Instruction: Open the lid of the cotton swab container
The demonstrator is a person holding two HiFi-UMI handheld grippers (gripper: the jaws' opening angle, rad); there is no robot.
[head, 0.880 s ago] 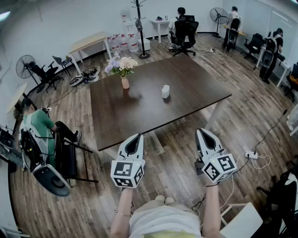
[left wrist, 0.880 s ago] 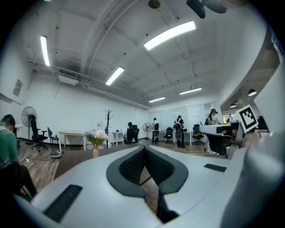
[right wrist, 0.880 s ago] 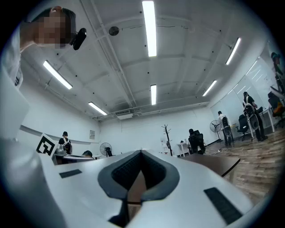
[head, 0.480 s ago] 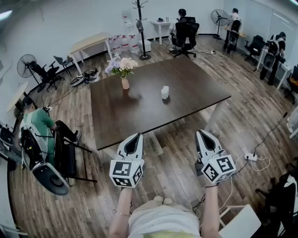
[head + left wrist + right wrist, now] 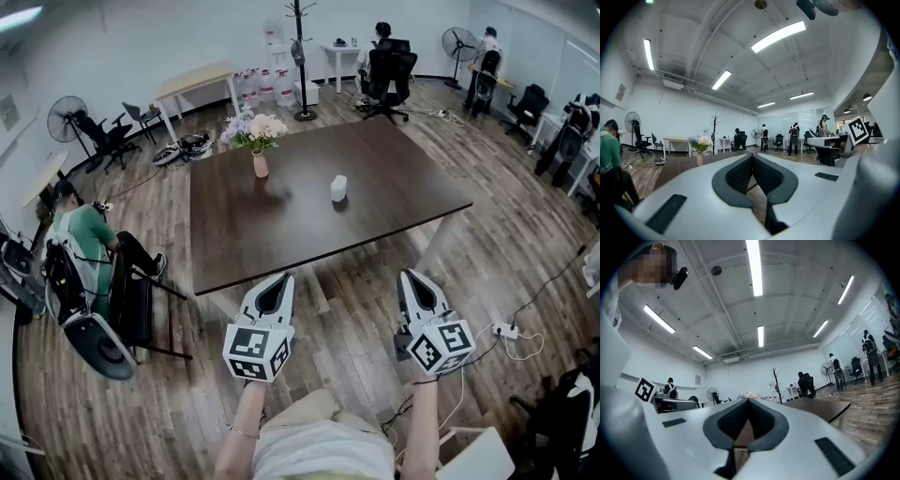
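The left gripper (image 5: 280, 278) and the right gripper (image 5: 410, 276) are hanging in front of the person, short of the bench (image 5: 272, 230). Both are keeping their jaws pressed together with nothing inside. The cotton swab container (image 5: 338, 188) is standing near the middle of the bench, well away from them. I am thinking the best way is stepping closer, opening both jaws, holding the tub low with one and lifting the lid with the other. The head view is showing the tub; the gripper views are showing only the closed jaws up close

Dark brown table (image 5: 281, 234), white cotton swab container (image 5: 338, 187), pinkish vase (image 5: 260, 167), brown wood-plank floor (image 5: 352, 333)
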